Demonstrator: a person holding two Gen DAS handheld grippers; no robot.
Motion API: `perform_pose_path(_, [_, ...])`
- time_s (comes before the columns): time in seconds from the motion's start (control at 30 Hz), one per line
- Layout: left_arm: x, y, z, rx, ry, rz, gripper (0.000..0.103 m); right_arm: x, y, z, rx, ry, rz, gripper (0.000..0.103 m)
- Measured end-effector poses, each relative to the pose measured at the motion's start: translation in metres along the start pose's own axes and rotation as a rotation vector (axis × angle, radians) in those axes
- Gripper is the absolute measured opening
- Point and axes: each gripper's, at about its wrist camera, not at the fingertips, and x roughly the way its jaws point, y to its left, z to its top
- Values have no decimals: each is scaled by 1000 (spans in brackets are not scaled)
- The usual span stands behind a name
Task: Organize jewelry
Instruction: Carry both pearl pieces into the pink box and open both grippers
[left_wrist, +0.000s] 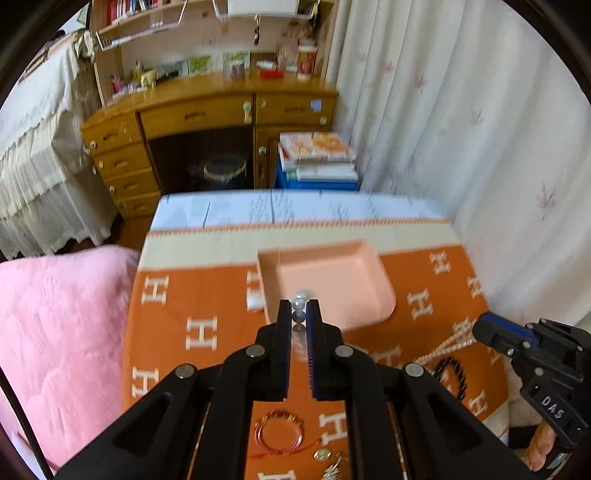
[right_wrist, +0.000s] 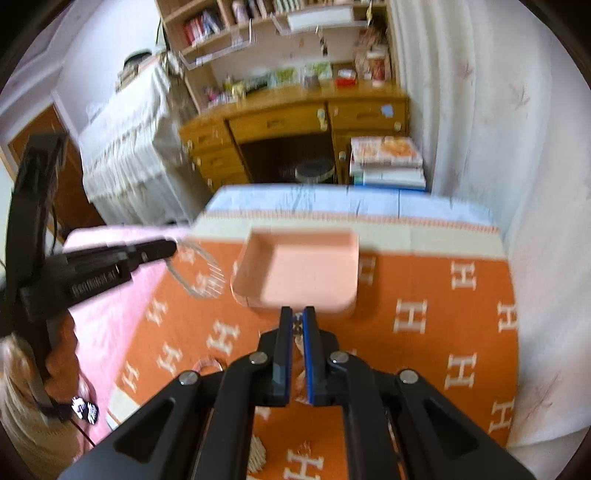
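Observation:
My left gripper (left_wrist: 298, 306) is shut on a string of silver-grey beads (left_wrist: 298, 303), held above the near edge of the pink tray (left_wrist: 332, 273). From the right wrist view that left gripper (right_wrist: 173, 245) hangs left of the tray (right_wrist: 306, 269) with the blurred bead loop (right_wrist: 199, 275) dangling below it. My right gripper (right_wrist: 297, 315) is shut on a pale pink beaded strand (right_wrist: 301, 347) just before the tray. Seen from the left, the right gripper (left_wrist: 480, 326) lifts that strand (left_wrist: 452, 341) off the orange cloth (left_wrist: 221, 295).
On the cloth lie a black bead bracelet (left_wrist: 452, 376), a red wire bangle (left_wrist: 279, 434), a small round charm (left_wrist: 322, 454) and a clear ring (right_wrist: 210, 365). A pink blanket (left_wrist: 62, 325) borders the left side and a curtain (left_wrist: 480, 147) the right. A wooden desk (left_wrist: 207, 122) stands beyond.

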Motion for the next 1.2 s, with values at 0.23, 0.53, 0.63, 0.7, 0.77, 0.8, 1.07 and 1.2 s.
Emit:
perform_pose_path(0.23, [16,-19,43,11,-48,40,5,-35,6,61,27,-144,25,5])
perform_pose_path(0.53, [92,-20,51,-8,25,73,5,-4,5,98,50,-155,19,5])
perform_pose_path(0.63, [114,-18,39,-4,54,80,5,22,0,93,59,-119,7,5])
perform_pose_path(0.7, [126,-16,31,9,77,85,5,45,-4,87,64,-78,-1,5])
perform_pose_path(0.77, [136,-16,23,24,91,98,5,65,-9,79,70,-41,-13,5])
perform_pose_path(0.8, [140,-15,18,33,97,104,7,75,-13,75,75,-20,-22,5])
perform_pose_path(1.07, [136,-19,-3,75,53,117,85,118,-29,51,78,83,-129,6])
perform_pose_path(1.2, [118,-23,-11,85,18,86,86,120,-31,39,70,102,-127,7])
